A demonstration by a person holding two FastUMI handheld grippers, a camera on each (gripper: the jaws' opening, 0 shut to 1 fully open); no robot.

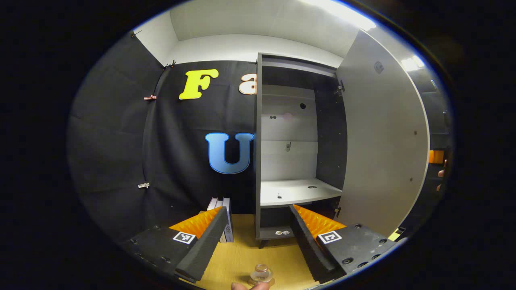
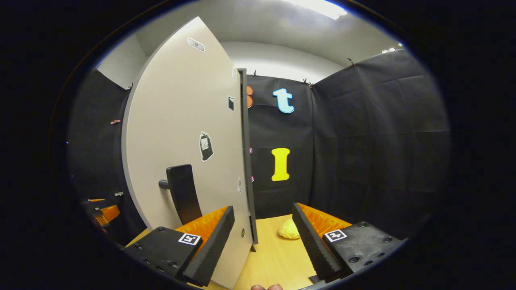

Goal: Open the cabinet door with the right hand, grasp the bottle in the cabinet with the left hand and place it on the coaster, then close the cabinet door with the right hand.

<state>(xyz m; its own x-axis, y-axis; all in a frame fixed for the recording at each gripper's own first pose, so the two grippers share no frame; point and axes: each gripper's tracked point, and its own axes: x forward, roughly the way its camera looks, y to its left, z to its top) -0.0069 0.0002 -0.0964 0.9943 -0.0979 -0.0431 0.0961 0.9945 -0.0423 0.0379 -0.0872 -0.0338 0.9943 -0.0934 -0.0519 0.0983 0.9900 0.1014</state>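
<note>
Books (image 1: 225, 217): upright on the table (image 1: 246, 257), against the booth wall just left of the cabinet (image 1: 282, 161).
Left gripper (image 1: 258, 235): jaws wide open, nothing between them, facing the cabinet front.
Bottle (image 1: 261, 274): clear; low at the near edge of the table in the left gripper view, in front of the cabinet and between the spread fingers but untouched. I cannot make out a coaster under it; the bottom edge cuts it off.
Cabinet shelf (image 1: 298, 191): bare apart from small fittings; no bottle on it.
Cabinet door (image 2: 185, 153): swung fully open; in the right gripper view its free edge points at the camera.
Door handle (image 2: 183, 193): dark bar on the outer face, just beyond the right gripper's left finger.
Right gripper (image 2: 264, 237): jaws open, straddling the door's lower free edge without pinching it.
Yellow object (image 2: 289, 229): soft-looking lump on the table behind the door, near the back wall.
Step (judged): bottle out of the cabinet and apparently set down; closing the door is what remains.
Next move (judged): right gripper pushes the outer face or takes the handle and swings the door leftward to shut.
Clearance: the door's arc crosses the table in front of the cabinet; left gripper and bottle sit near that path, so back the left gripper away first. Open table to the right of the door.
</note>
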